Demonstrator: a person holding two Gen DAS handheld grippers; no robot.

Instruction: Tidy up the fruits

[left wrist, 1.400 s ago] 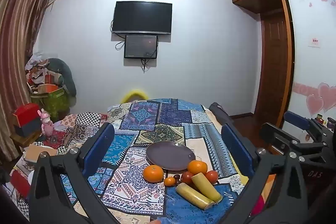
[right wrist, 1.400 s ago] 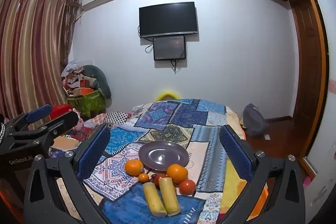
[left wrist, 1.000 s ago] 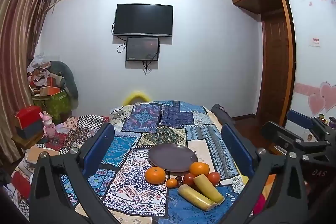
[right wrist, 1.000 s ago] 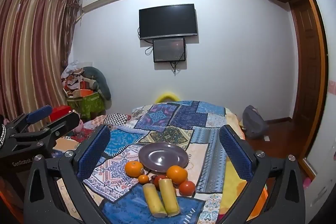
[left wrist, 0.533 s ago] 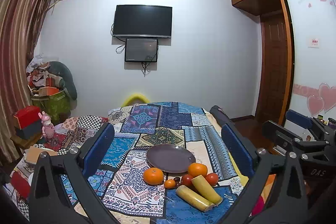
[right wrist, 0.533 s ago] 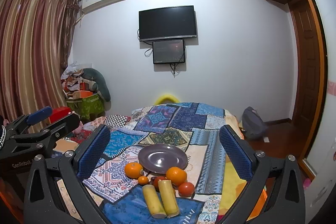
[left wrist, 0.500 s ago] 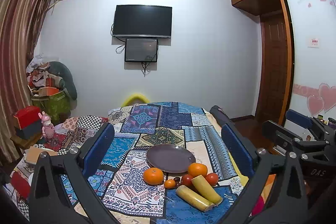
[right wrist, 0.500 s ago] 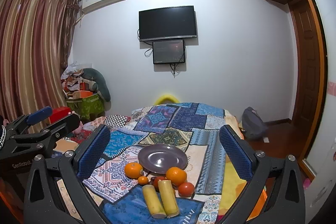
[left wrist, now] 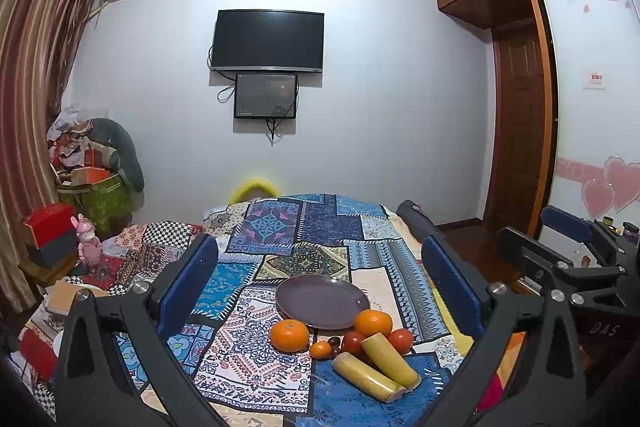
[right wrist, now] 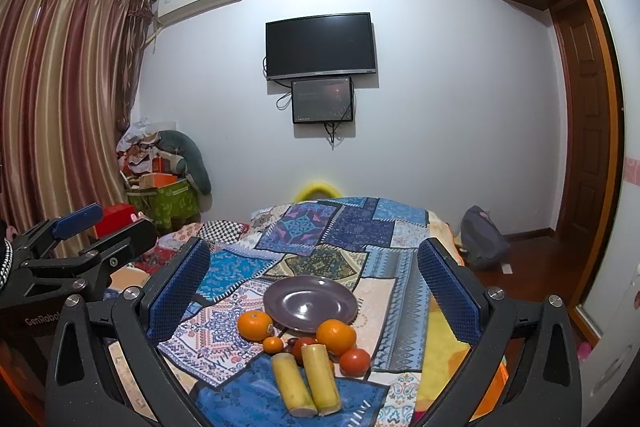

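Nothing of the sorting looks done yet: the purple plate (right wrist: 310, 303) on the patchwork quilt (right wrist: 348, 227) of the bed is bare, and all the fruit lies in a loose cluster on the quilt just near of it. The left tongs (left wrist: 320, 287) and the right tongs (right wrist: 314, 287) both stand wide apart and hold nothing, raised above the near end of the bed with the cluster framed between their blue pads. In the right wrist view, one orange (right wrist: 255, 325) sits at the plate's near-left rim and a second orange (right wrist: 336, 337) at its near-right rim, both touching or almost touching it. A small mandarin (right wrist: 273, 344) lies between them, with a red tomato (right wrist: 304, 347) beside it and another tomato (right wrist: 355, 361) to the right. Something small and dark (left wrist: 333, 341) shows among them in the left wrist view, too small to name. Nearest of all are two pale yellow cut stalks (right wrist: 306, 379), side by side and touching, blunt at the ends, possibly sugarcane or peeled bamboo shoot. The round fruits look smooth, firm and liable to roll on the soft quilt. By my judgement every piece is still to be lifted onto the plate.
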